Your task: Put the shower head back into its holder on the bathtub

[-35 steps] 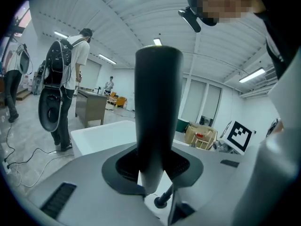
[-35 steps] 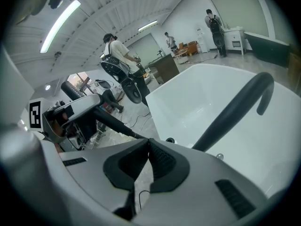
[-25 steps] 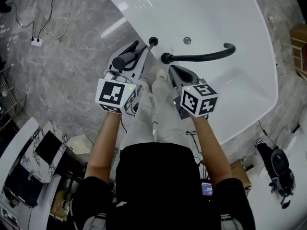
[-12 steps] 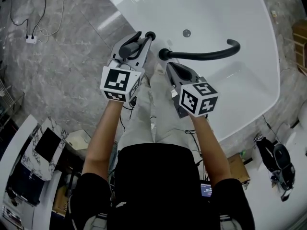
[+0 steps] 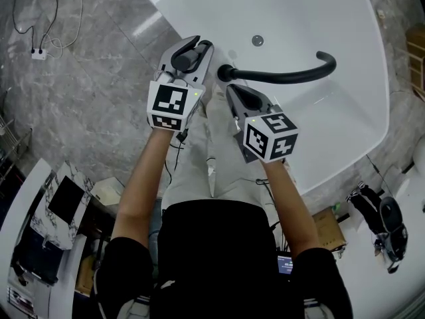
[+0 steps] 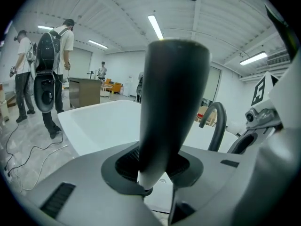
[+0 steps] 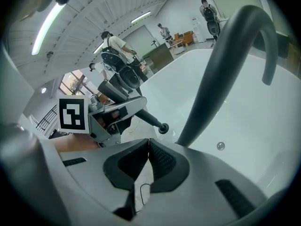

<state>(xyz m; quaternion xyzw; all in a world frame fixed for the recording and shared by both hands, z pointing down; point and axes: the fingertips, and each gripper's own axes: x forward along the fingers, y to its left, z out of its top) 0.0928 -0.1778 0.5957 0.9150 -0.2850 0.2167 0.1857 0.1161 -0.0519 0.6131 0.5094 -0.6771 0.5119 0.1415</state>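
Note:
A black shower head (image 5: 189,55) lies between the jaws of my left gripper (image 5: 199,48), which is shut on its handle. Its tip (image 5: 208,45) hangs over the near rim of the white bathtub (image 5: 345,145), just left of the black curved faucet (image 5: 279,76). From the left gripper view the handle (image 6: 169,102) fills the middle, clamped at my left gripper (image 6: 155,173). I cannot make out the holder. My right gripper (image 5: 234,98) is shut and empty, just in front of the faucet's base. In the right gripper view its jaws (image 7: 148,157) meet, and the shower head's tip (image 7: 163,128) shows beyond.
A round drain fitting (image 5: 257,40) sits inside the tub. Cables and a power strip (image 5: 36,50) lie on the grey stone floor at far left. People (image 6: 51,74) stand in the room beyond the tub. Bags and boxes (image 5: 382,221) sit at right.
My left gripper has carried the shower head forward and down toward the tub rim, closer to the faucet's base. The right gripper has sunk slightly and stays shut.

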